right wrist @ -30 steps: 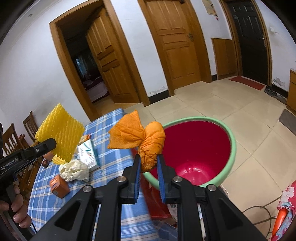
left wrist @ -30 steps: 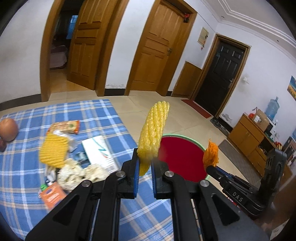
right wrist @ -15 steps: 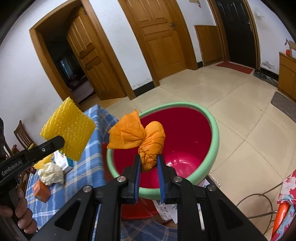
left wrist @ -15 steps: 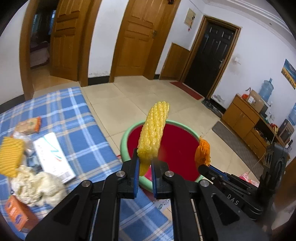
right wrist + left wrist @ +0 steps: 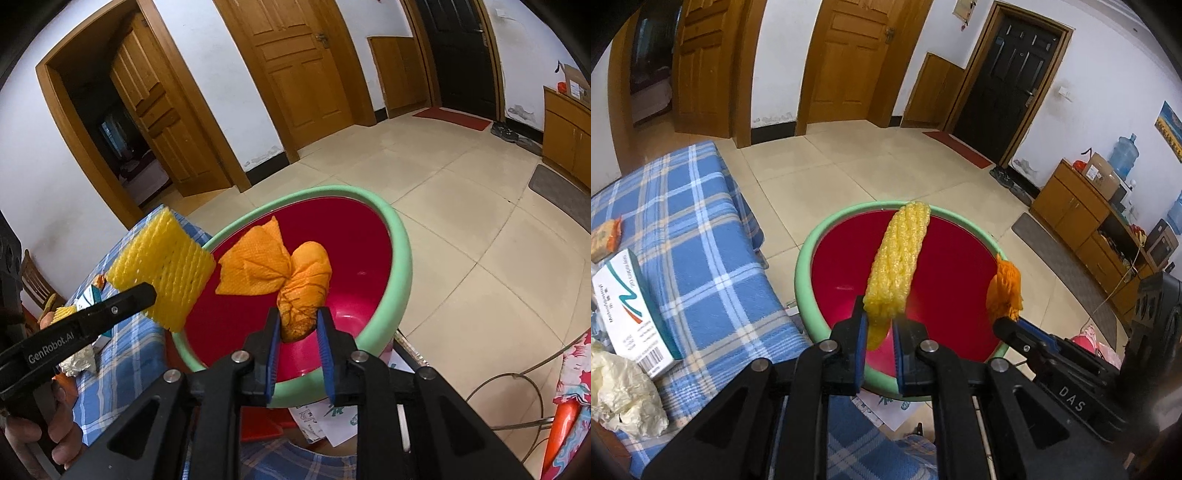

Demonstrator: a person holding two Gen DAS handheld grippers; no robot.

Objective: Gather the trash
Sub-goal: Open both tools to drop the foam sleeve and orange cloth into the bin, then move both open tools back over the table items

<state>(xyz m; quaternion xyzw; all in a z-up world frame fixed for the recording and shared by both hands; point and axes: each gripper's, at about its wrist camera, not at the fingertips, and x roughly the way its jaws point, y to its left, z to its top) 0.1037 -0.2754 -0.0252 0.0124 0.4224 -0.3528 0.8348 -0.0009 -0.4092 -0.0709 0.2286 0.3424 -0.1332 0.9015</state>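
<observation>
A red basin with a green rim [image 5: 805, 266] stands low beside the table. My left gripper [image 5: 880, 332] hangs over its near side with a yellow foam net [image 5: 901, 258] standing up between the pads. The jaws are opening, and the net's lower end still touches them. In the right wrist view, my right gripper [image 5: 297, 328] is over the same basin rim [image 5: 402, 258]. A knotted orange cloth [image 5: 295, 273] sits between its pads. These jaws are opening too, with the cloth still caught. The yellow foam net [image 5: 166, 273] shows at the left there.
A table under a blue checked cloth [image 5: 701, 221] lies to the left. On it are a white box [image 5: 628, 310], crumpled white paper [image 5: 617, 387] and a snack packet [image 5: 605, 240]. Papers lie under the basin. A wooden cabinet [image 5: 1078, 218] lines the right wall. A hand [image 5: 55, 435] grips the left tool.
Both grippers have swung away from the table and sunk toward the basin, which now fills the middle of both views. The gap between each pair of pads has widened slightly.
</observation>
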